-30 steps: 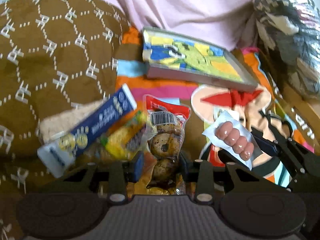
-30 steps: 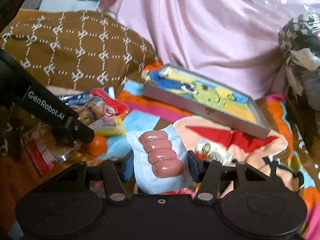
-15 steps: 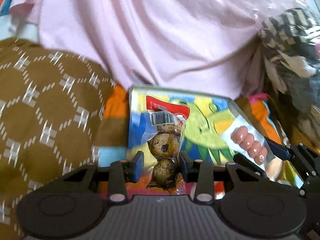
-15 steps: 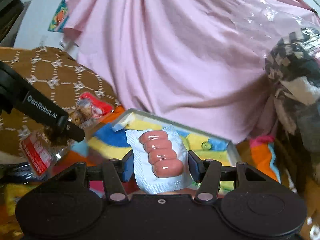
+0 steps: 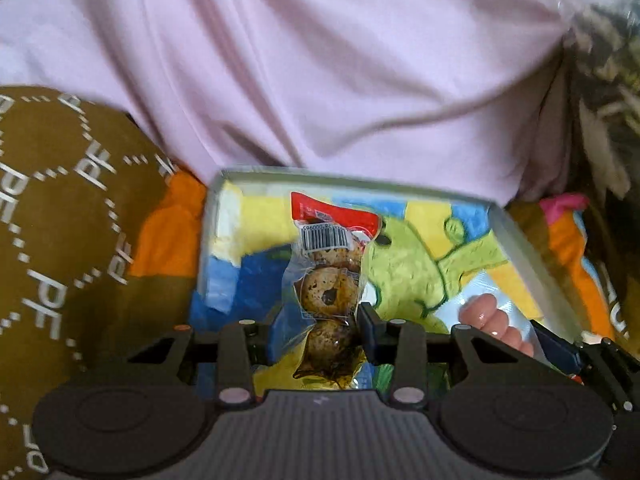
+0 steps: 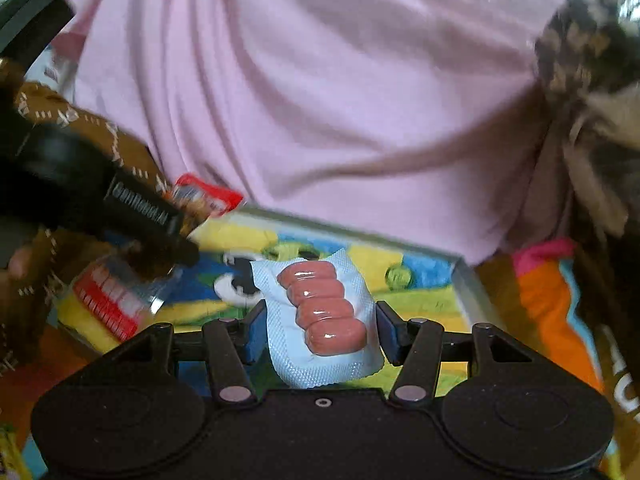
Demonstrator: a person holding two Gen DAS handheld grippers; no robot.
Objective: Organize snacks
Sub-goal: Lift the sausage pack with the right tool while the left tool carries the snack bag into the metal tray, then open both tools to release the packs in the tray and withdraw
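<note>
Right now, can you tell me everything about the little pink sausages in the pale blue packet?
The pale blue packet of four pink sausages looks like sealed, dimpled plastic, with the glossy sausages stacked in a row under a clear front. It stands roughly upright between the fingers of the right gripper, which pinch its sides. It is held above the shallow grey tray with the colourful cartoon picture. The left wrist view shows it beside the other held packet.

egg pack (image 5: 326, 292): clear, upright | sausage pack (image 6: 324, 320): pale-blue, over tray (image 6: 466, 280)

Pink draped cloth (image 5: 320, 80) fills the background, a brown patterned cushion (image 5: 60, 200) at left.
</note>
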